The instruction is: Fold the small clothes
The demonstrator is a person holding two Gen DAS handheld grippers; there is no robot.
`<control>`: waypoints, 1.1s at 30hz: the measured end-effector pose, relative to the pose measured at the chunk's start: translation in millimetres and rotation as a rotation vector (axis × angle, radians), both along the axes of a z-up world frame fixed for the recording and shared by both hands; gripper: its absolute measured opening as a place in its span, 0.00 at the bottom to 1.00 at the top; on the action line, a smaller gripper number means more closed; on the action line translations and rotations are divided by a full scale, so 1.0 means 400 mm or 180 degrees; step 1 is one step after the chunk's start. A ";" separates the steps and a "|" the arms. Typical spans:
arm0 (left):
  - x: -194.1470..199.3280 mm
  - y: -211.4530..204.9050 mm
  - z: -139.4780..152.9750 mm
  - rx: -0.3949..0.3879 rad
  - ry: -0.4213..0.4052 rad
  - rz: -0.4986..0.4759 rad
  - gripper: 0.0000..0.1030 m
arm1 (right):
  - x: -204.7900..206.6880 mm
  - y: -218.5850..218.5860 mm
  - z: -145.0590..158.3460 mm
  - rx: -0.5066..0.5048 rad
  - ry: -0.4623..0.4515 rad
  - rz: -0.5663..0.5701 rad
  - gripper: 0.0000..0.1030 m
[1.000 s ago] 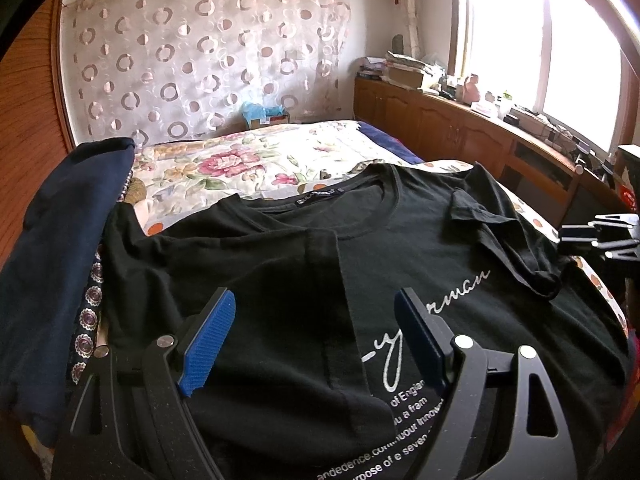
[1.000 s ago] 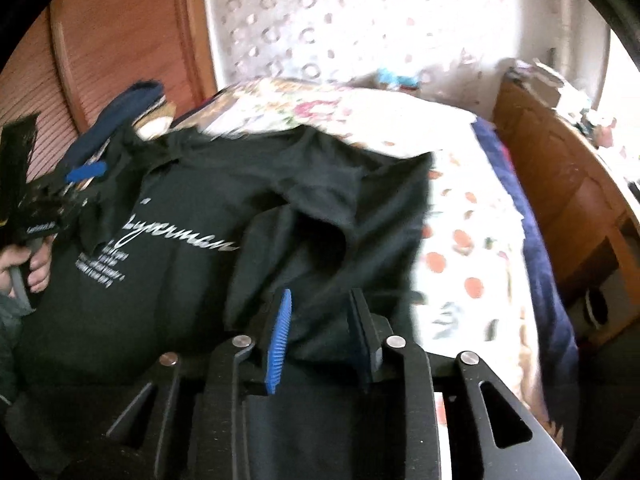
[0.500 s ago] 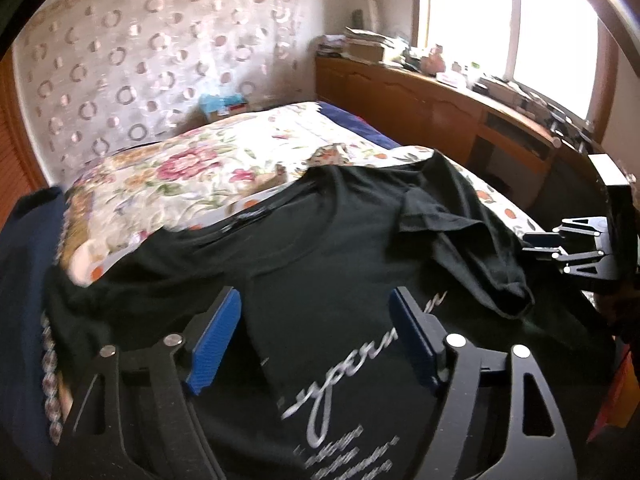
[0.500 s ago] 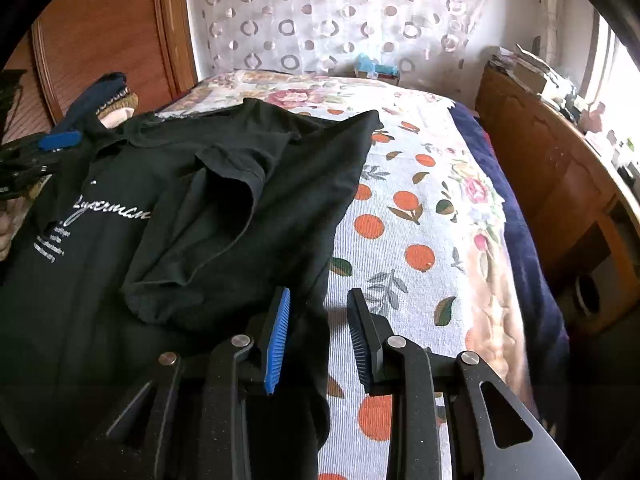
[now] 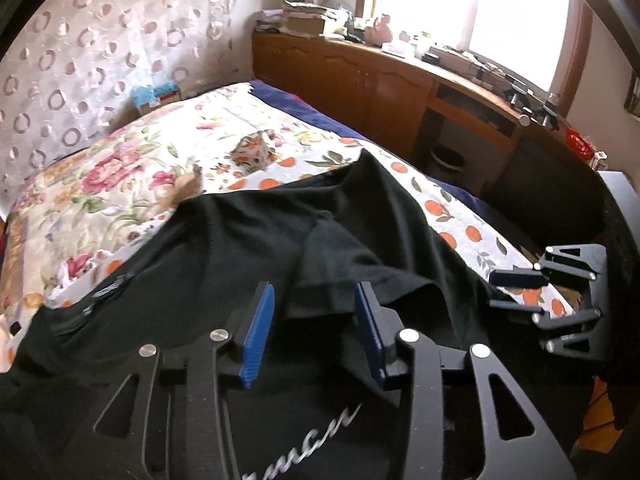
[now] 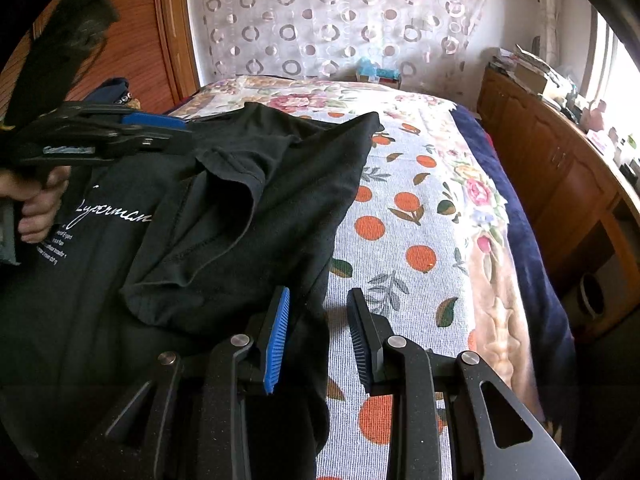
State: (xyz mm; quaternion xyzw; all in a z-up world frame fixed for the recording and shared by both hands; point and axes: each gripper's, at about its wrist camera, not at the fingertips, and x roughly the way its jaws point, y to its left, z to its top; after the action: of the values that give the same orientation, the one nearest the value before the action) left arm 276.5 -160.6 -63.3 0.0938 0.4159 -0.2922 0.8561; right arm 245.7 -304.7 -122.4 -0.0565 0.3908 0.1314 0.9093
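I see the black T-shirt spread across the near half of the bed, on the orange-and-flower bedspread, its right sleeve folded in over the chest beside the white script lettering. My left gripper hangs over the chest of the shirt with its blue pads apart; its jaws have just been closing, and only the loose hem of that folded sleeve lies in the gap below them, not pinched. From the right wrist view I see a hand holding this gripper by its handle. My right gripper sits at the shirt's right side edge, jaws narrowly parted, with the cloth edge under the left pad and bare bedspread between the pads; nothing is clamped. A wooden cabinet runs under the window.
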 end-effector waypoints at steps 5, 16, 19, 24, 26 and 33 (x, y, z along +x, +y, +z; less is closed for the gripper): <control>0.023 -0.037 -0.046 0.0179 0.0137 -0.0010 0.42 | 0.005 -0.003 -0.001 0.0020 0.0007 0.0002 0.30; 0.014 0.016 -0.002 0.0110 -0.0022 0.0068 0.05 | 0.008 -0.006 -0.003 0.0028 0.0010 0.0005 0.30; 0.024 0.062 0.023 0.0095 -0.0099 0.0191 0.04 | 0.008 -0.007 -0.003 0.0023 0.0009 0.0008 0.30; 0.033 0.118 0.041 0.0140 -0.0215 0.0372 0.04 | 0.010 -0.007 -0.004 0.0015 0.0006 0.0008 0.30; 0.034 0.140 0.049 0.0176 -0.0246 0.0444 0.04 | 0.011 -0.008 -0.005 0.0015 0.0006 0.0009 0.30; -0.010 0.292 0.101 0.0198 -0.0448 0.0719 0.45 | 0.012 -0.009 -0.004 0.0024 0.0011 0.0013 0.30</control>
State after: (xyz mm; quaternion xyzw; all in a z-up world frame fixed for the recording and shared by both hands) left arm 272.3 -43.7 -23.0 0.0931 0.3717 -0.1736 0.9072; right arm 250.6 -308.2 -124.1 -0.0536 0.3917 0.1349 0.9086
